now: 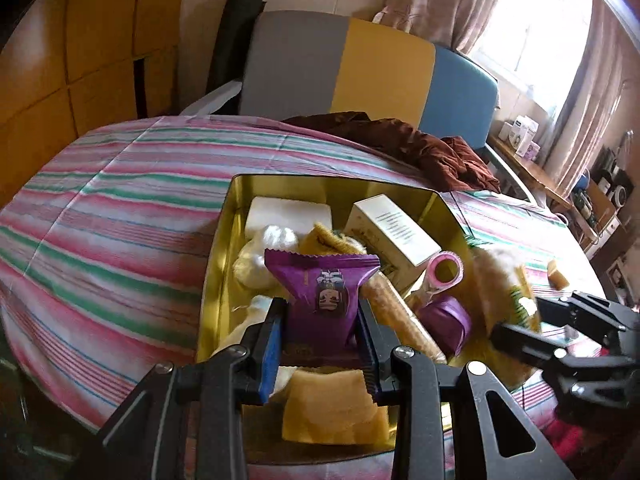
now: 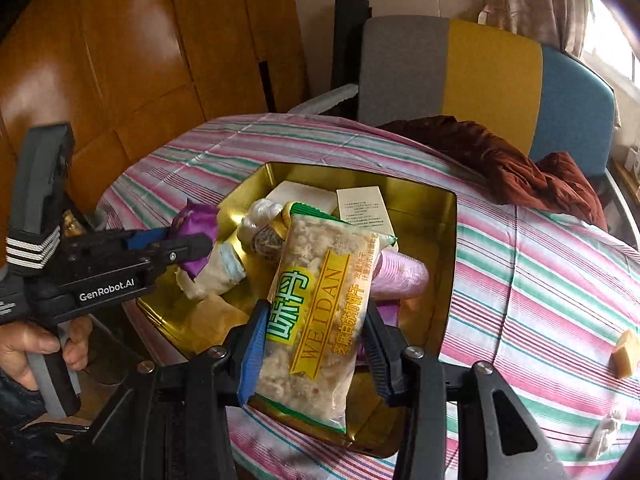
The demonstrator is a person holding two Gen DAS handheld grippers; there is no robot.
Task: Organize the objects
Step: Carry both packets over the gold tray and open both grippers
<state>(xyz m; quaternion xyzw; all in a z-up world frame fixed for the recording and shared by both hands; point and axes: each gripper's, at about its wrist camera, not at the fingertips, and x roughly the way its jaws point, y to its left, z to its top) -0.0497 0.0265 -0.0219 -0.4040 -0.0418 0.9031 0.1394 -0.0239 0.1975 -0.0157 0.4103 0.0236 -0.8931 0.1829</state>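
Observation:
My left gripper (image 1: pixel 320 320) is shut on a purple snack packet (image 1: pixel 324 292) and holds it upright over a gold tin (image 1: pixel 216 248). The right wrist view shows that left gripper (image 2: pixel 188 246) at the tin's left rim, with the purple packet (image 2: pixel 196 224) in its jaws. My right gripper (image 2: pixel 316 320) is shut on a clear cracker packet (image 2: pixel 320 300) with green and yellow print, above the near side of the gold tin (image 2: pixel 448 240). In the left wrist view my right gripper (image 1: pixel 524 324) comes in from the right with the cracker packet (image 1: pixel 516 296).
The tin holds a white box (image 1: pixel 392 232), a pink tape roll (image 1: pixel 444 272), a white block (image 1: pixel 288 212) and other snacks. A yellow cube (image 2: pixel 624 350) and a small white object (image 2: pixel 608 432) lie on the striped cloth (image 2: pixel 540 280). Brown fabric (image 2: pixel 520 164) and a chair (image 2: pixel 480 72) stand behind.

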